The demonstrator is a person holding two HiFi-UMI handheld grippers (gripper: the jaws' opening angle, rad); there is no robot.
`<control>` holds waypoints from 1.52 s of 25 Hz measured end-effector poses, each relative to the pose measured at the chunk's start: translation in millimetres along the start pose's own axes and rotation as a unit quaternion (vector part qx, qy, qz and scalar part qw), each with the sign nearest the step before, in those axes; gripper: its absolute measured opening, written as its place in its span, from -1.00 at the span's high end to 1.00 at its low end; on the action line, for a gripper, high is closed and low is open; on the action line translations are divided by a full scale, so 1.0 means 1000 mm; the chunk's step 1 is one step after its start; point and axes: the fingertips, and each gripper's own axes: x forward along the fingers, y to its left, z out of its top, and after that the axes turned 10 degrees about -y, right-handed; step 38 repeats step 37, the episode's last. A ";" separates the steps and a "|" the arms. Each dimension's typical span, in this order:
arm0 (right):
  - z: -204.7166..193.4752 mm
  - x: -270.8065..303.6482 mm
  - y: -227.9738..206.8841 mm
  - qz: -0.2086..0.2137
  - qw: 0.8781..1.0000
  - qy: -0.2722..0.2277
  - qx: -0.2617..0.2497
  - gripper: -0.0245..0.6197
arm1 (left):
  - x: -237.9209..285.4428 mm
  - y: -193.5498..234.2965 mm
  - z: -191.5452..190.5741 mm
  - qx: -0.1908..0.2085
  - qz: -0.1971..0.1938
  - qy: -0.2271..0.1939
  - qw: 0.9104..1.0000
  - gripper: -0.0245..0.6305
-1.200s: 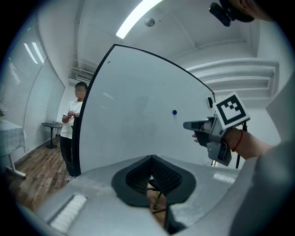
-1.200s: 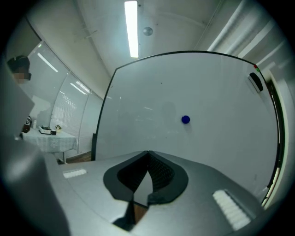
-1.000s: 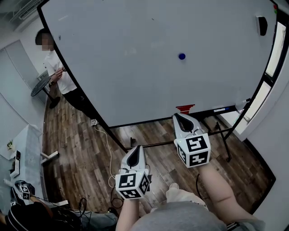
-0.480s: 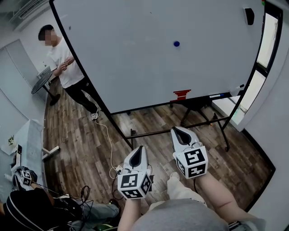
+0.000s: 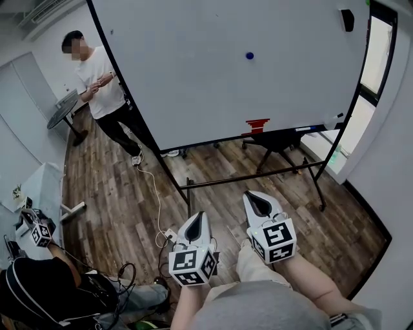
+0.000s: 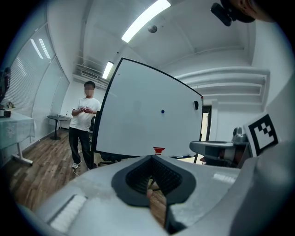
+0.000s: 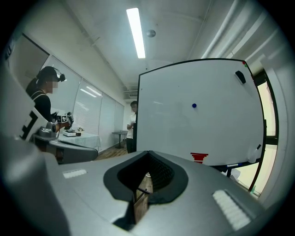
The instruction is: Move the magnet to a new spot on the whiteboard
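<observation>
On the whiteboard (image 5: 193,77), right of its middle and in its upper half, sat the small blue magnet (image 5: 249,56), alone on bare white surface. It looked like a light, hard, smooth button, likely to slip between pads unless pinched across its rim from two sides. A slide along the whiteboard or a straight pull off it should free it, and it would probably snap back on when released.

The left gripper (image 5: 197,219) and the right gripper (image 5: 253,196) were held low, well short of the whiteboard. Each had its jaws pressed together with nothing between them.

The whiteboard stood on a black frame (image 5: 258,179) over a dark wooden floor (image 5: 116,193). A red object (image 5: 257,125) lay on its bottom ledge and a black eraser (image 5: 348,19) clung near its top right corner. A person (image 5: 103,90) stood by its left edge, and a window (image 5: 375,58) lay beyond its right edge
</observation>
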 end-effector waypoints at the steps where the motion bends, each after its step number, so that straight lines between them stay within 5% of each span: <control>1: 0.000 -0.003 0.003 0.002 1.000 -0.001 -0.003 0.92 | -0.004 0.000 -0.002 -0.001 0.002 0.001 1.000 0.92; 38: -0.010 -0.017 0.026 0.034 0.999 0.014 0.023 0.93 | -0.020 0.000 -0.004 -0.006 -0.003 0.004 1.000 0.92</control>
